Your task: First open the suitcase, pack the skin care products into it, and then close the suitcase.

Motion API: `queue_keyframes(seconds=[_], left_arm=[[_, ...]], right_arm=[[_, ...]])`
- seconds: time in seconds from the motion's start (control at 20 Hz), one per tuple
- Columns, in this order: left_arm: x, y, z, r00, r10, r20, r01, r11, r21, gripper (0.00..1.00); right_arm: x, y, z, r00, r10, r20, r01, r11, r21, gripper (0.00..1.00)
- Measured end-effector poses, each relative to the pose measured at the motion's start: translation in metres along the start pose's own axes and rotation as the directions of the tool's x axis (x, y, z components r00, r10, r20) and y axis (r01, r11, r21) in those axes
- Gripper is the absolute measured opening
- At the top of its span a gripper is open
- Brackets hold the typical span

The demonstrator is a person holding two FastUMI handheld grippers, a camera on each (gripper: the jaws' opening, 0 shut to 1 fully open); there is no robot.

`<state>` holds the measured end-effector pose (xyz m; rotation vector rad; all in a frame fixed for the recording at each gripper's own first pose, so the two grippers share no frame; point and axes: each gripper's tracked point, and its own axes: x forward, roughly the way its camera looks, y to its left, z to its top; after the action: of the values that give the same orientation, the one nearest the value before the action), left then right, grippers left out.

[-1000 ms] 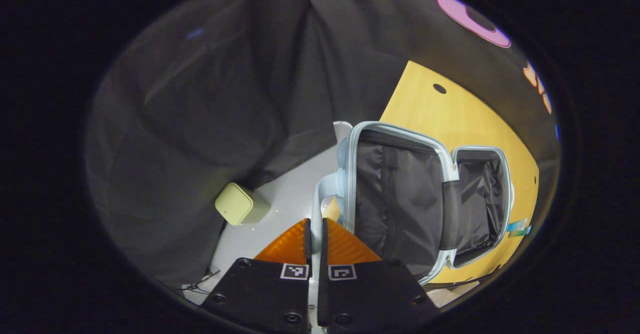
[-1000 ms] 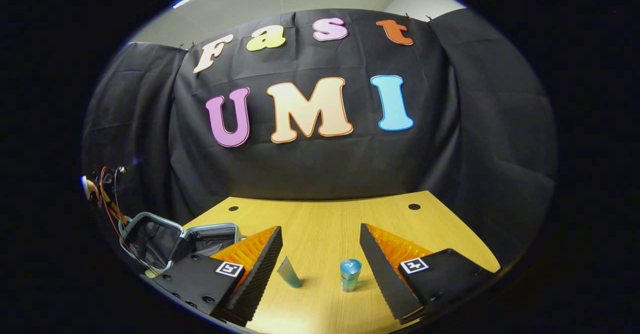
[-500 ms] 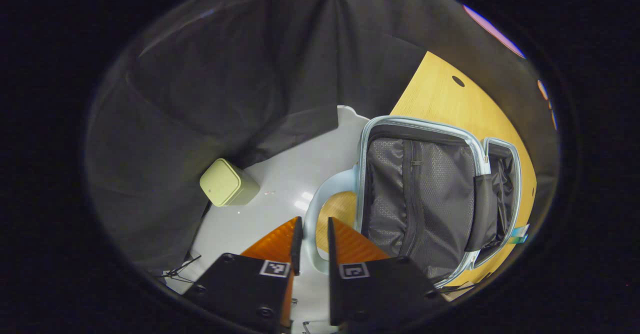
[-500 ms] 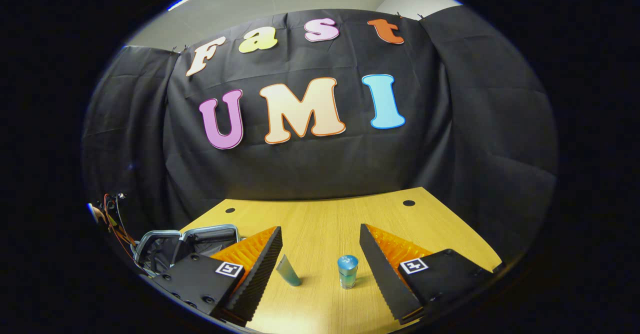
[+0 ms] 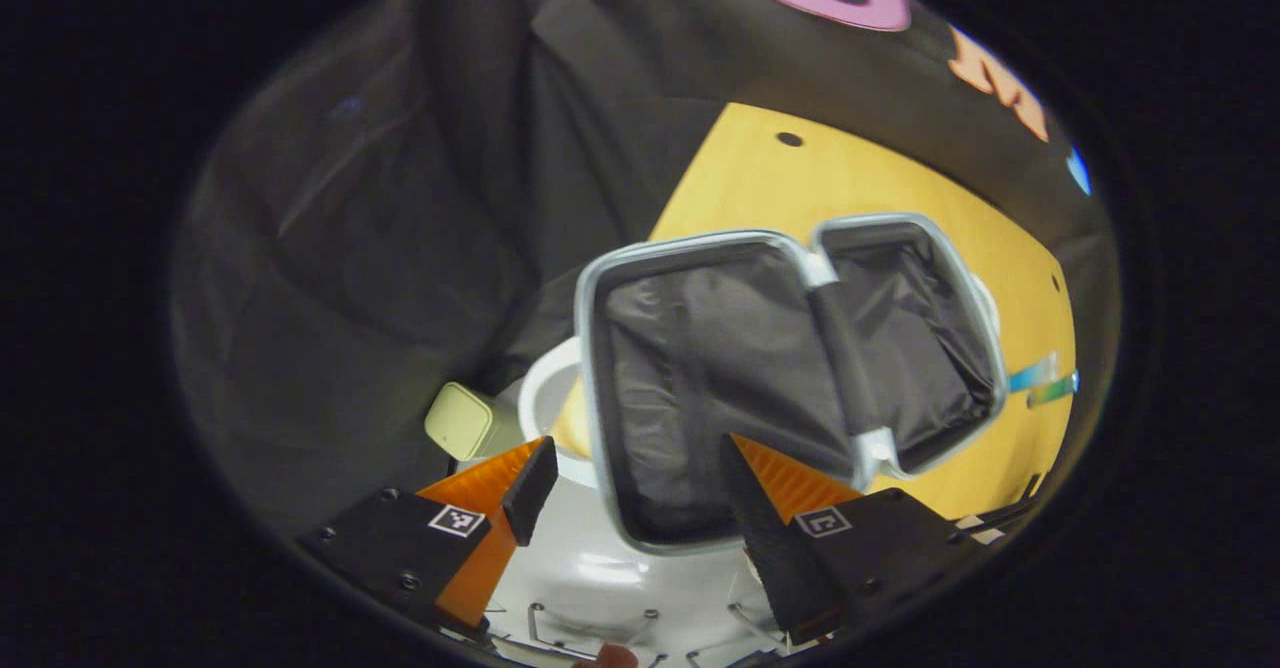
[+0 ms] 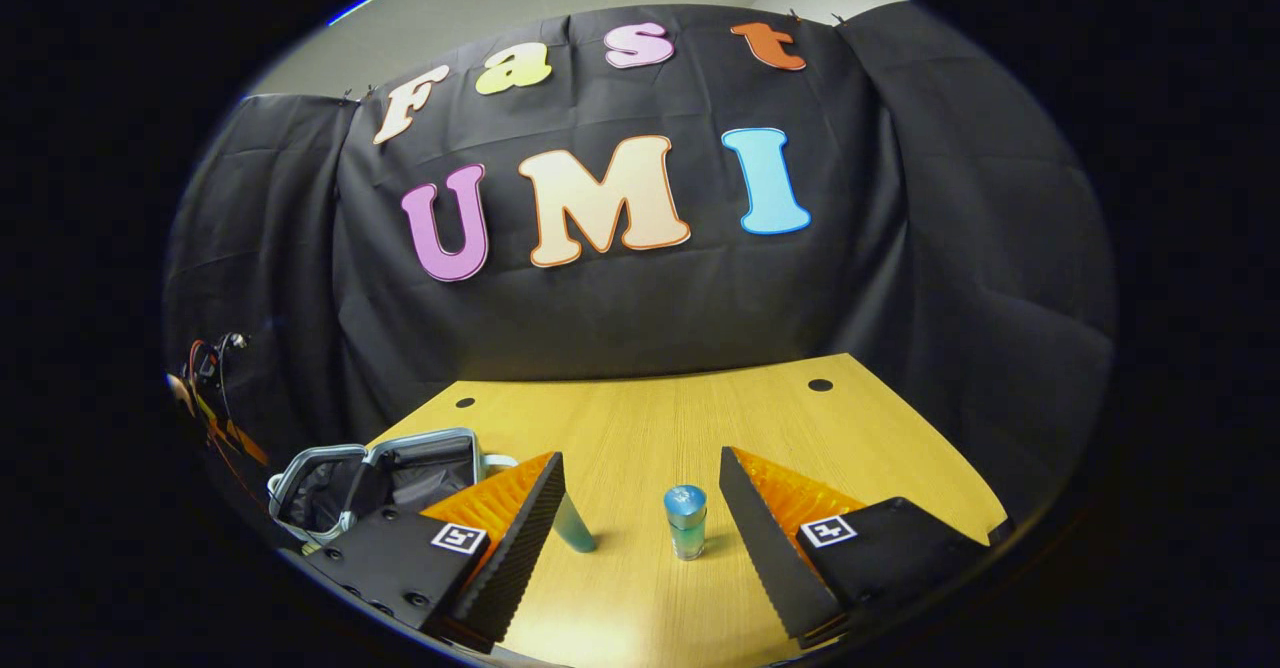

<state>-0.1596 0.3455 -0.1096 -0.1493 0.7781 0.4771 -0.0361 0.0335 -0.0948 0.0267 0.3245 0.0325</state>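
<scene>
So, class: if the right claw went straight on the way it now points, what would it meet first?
Most likely the small blue-capped bottle, upright on the wooden table between the open right claw fingers; depth is uncertain.

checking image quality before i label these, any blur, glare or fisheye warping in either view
Left gripper view: soft and dim, the open suitcase slightly smeared, a bright glare patch on the white surface below it, the table edge bowed. Right gripper view: sharper and evenly lit, the bottle and tube throw short soft shadows, and the table's far edge curves with the lens.
</scene>
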Motion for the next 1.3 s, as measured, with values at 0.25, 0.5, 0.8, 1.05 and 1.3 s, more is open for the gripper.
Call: queue_keyframes(seconds=[0.25, 0.5, 0.8, 1.05, 1.3], left_arm=[[-0.049, -0.133, -0.023, 0.986, -0.164, 0.034, 0.161, 0.984, 0.076, 0.97], [-0.070, -0.255, -0.076, 0.958, -0.288, -0.003, 0.287, 0.953, 0.100, 0.96], [-0.049, -0.380, -0.072, 0.908, -0.387, 0.158, 0.354, 0.913, 0.201, 0.96], [-0.010, -0.438, -0.061, 0.874, -0.420, 0.244, 0.325, 0.879, 0.349, 0.96], [0.026, -0.482, -0.038, 0.863, -0.427, 0.270, 0.314, 0.872, 0.376, 0.96]], right_arm=[[-0.005, -0.026, -0.005, 0.998, 0.043, -0.038, -0.043, 0.999, 0.002, 0.95], [-0.008, -0.046, -0.010, 0.991, 0.109, -0.076, -0.110, 0.994, -0.011, 0.98], [-0.007, -0.067, -0.029, 0.975, 0.173, -0.143, -0.177, 0.984, -0.017, 0.98], [-0.001, -0.085, -0.036, 0.965, 0.188, -0.184, -0.198, 0.979, -0.041, 0.98], [0.012, -0.096, -0.051, 0.960, 0.173, -0.222, -0.185, 0.982, -0.037, 0.98]])
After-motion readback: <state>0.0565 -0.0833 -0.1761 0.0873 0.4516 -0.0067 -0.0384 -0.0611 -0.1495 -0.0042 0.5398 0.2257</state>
